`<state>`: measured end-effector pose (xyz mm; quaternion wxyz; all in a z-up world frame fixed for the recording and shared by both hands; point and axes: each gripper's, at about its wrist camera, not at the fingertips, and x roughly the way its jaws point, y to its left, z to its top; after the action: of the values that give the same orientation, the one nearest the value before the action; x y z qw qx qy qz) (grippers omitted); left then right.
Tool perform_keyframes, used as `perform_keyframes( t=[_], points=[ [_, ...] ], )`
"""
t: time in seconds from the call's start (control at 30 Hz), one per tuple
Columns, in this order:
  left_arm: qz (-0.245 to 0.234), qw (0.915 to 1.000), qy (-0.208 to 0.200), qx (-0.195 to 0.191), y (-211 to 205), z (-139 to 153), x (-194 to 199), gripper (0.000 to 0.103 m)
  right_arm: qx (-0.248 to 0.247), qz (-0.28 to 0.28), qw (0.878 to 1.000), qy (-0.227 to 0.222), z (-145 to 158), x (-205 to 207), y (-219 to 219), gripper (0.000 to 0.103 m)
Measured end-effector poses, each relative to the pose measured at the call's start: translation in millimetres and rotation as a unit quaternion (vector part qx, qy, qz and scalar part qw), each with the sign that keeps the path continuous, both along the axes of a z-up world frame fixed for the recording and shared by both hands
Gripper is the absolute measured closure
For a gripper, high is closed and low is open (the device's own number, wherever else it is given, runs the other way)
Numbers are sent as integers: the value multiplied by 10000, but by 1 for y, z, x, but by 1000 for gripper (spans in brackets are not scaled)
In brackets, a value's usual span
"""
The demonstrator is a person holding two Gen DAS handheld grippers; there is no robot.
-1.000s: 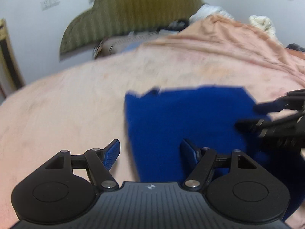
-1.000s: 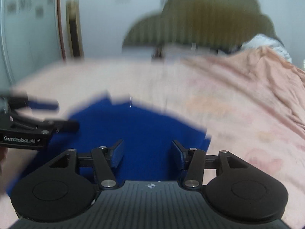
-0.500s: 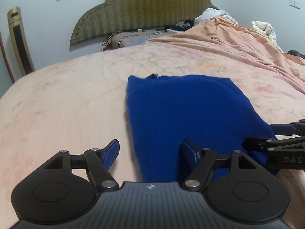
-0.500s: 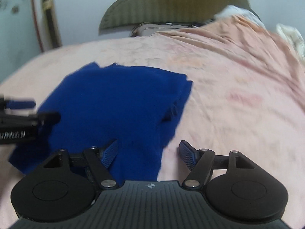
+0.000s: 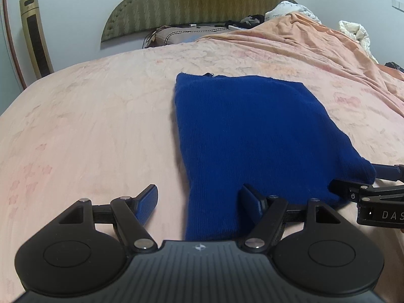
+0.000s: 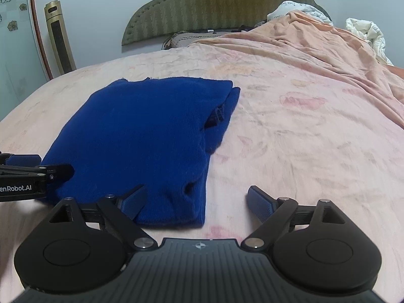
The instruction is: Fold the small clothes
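Left wrist view: the folded deep-blue knitted garment point(image 5: 255, 136) lies flat on the pale pink floral bedsheet point(image 5: 88, 126), well short of the olive padded headboard point(image 5: 197, 2). At its near left corner the left gripper point(image 5: 199, 202) stands wide, gripping nothing. At its near right corner the right gripper point(image 6: 197, 203) (jaws just opening) gapes wide, empty.

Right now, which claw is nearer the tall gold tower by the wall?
Left. The left claw sits at the blue sweater's near-left corner, on the gold tower's side; the right claw, jaws just opening over the near-right corner, is farther away.
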<state>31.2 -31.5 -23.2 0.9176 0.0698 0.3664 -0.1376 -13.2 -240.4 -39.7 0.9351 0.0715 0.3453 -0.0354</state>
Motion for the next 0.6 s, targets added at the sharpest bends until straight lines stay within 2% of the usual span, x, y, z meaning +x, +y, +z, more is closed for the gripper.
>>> perform_keyframes(
  t=[0.37, 0.6],
  points=[
    [156, 9998, 73, -83, 9, -3, -24, 30, -62, -40, 10000, -22, -5, -20, 7, 4],
    [258, 9995, 139, -84, 15, -12, -41, 30, -484, 54, 9988, -15, -12, -31, 20, 0]
  ],
)
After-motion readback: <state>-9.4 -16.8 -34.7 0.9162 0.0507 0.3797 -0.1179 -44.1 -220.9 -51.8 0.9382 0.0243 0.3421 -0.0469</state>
